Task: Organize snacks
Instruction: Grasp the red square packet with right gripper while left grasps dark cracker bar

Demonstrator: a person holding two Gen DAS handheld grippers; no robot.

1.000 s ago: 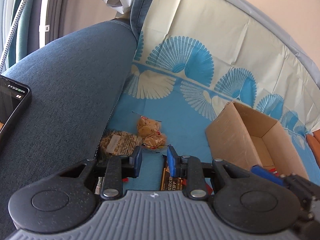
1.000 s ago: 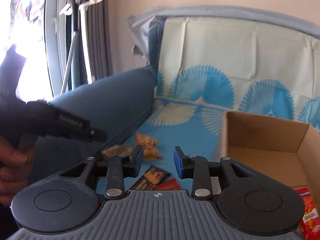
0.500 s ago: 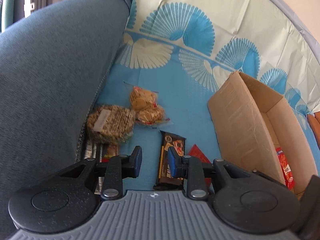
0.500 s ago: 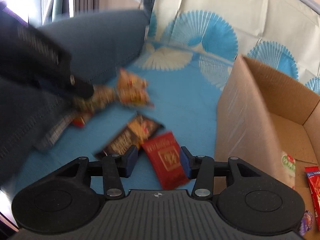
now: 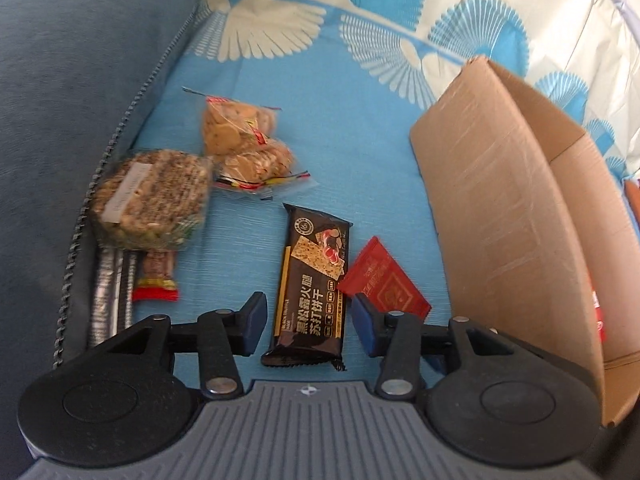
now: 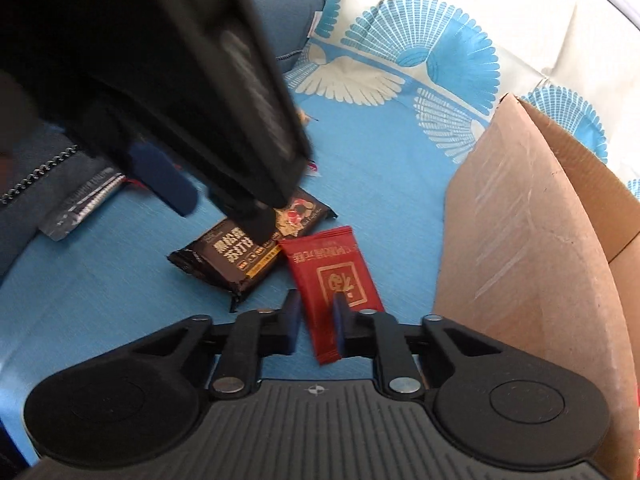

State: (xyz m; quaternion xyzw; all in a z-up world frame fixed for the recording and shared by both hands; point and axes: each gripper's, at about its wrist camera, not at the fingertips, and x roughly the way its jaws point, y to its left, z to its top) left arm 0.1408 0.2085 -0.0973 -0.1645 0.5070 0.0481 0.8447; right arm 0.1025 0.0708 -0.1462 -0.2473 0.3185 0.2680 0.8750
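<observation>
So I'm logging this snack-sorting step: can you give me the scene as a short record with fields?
surface: blue patterned cloth
container: cardboard box, open top
left tongs: jaws just opened, straddling black cracker packet, not pressing it
right tongs: jaws just closed on red packet
loose snacks: two cookie bags, seed bar pack

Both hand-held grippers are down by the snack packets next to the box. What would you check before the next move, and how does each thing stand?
1. Right hand-held gripper closed on the red packet: ok, its jaws have just closed.
2. Left hand-held gripper open around the black cracker packet: ok, just opened, not gripping.
3. Cardboard box open on top: ok.
4. Room inside the box: cannot tell.
5. Red packet free of the black one: cannot tell, their edges meet.
</observation>
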